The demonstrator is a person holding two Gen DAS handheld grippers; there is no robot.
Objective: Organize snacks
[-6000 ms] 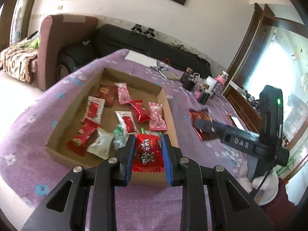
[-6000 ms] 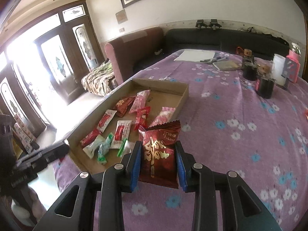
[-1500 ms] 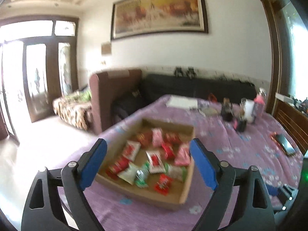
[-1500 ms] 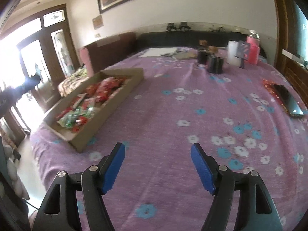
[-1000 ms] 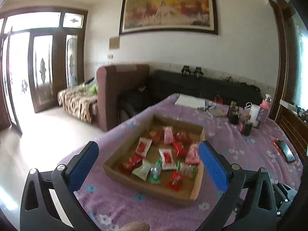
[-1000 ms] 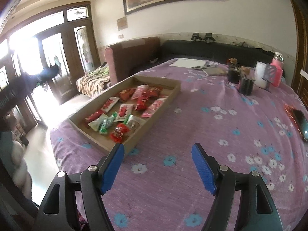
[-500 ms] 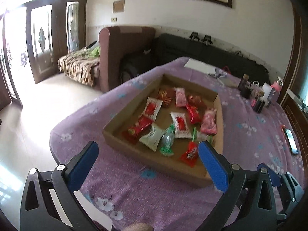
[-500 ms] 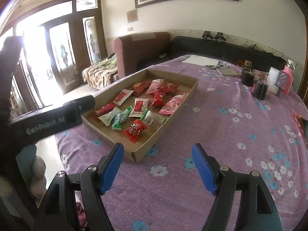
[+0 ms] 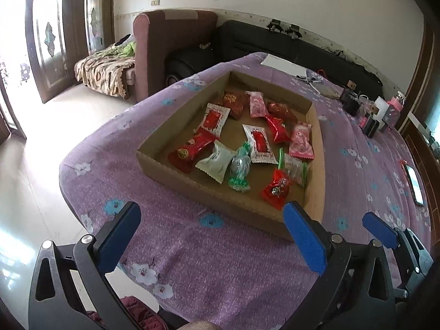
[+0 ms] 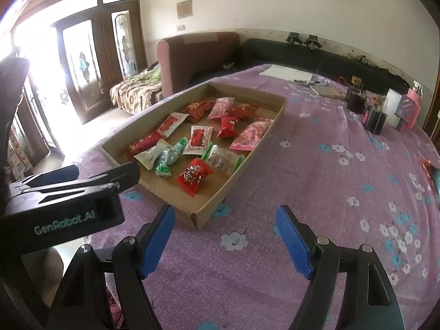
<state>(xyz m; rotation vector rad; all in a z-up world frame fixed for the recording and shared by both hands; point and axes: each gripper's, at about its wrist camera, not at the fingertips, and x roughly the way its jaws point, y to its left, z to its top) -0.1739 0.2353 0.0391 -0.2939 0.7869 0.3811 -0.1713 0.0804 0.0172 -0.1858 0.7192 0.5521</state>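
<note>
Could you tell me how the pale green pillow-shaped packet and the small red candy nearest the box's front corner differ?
The pale green packet is matte, plain and larger; the red candy is glossy, printed and smaller. The packet touches other snacks; the candy lies apart. Both rest flat in the cardboard box.

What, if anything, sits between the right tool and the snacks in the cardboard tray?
Only the shallow brown cardboard tray itself: its near corner wall faces the open, empty right tool, across bare purple floral tablecloth. The nearest red wrapped candy lies uncovered just inside. The left tool hovers off to the side, not in the path.
</note>
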